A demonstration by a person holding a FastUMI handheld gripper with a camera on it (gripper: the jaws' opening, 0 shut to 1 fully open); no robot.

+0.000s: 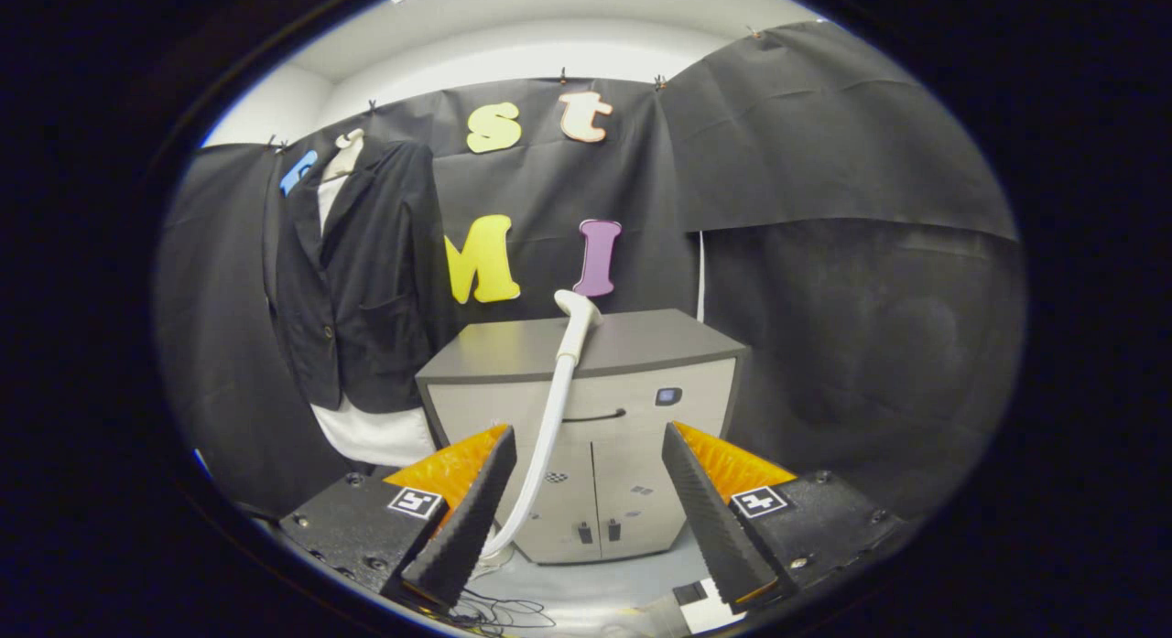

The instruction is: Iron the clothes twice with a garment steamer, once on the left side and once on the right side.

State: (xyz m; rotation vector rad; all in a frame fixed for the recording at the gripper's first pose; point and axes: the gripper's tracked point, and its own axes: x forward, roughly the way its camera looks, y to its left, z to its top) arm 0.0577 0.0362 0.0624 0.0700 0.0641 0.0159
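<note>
Hand-held gripper [586,455]: fingers spread wide apart, nothing between the pads, not in contact with any object. Both fingers point toward the cabinet front.

Grey cabinet [513,345] stands straight ahead, at 12 o'clock from the fingertips and beyond them. Its flat top serves as the tabletop. Below the top edge there is one drawer with a dark curved handle [593,416], and under that two doors.

Garment steamer head [577,316]: white, lying on the tabletop near the front edge, nozzle end angled up toward the back. Its white hose [545,446] runs from the head over the cabinet's front edge and hangs down across the drawer and the left door, passing just beside the left finger's inner side at about 11 o'clock from the gap; whether hose and finger touch cannot be told. The hose ends on the floor at the cabinet's foot.

Black suit jacket [362,290]: hanging upright over a white shirt [380,435] on a mannequin form, at about 10 o'clock from the fingers, just left of the cabinet. The shirt hem shows below the jacket.

Thin dark cables [499,610] lie on the floor at 6 o'clock, between the finger bases.
</note>
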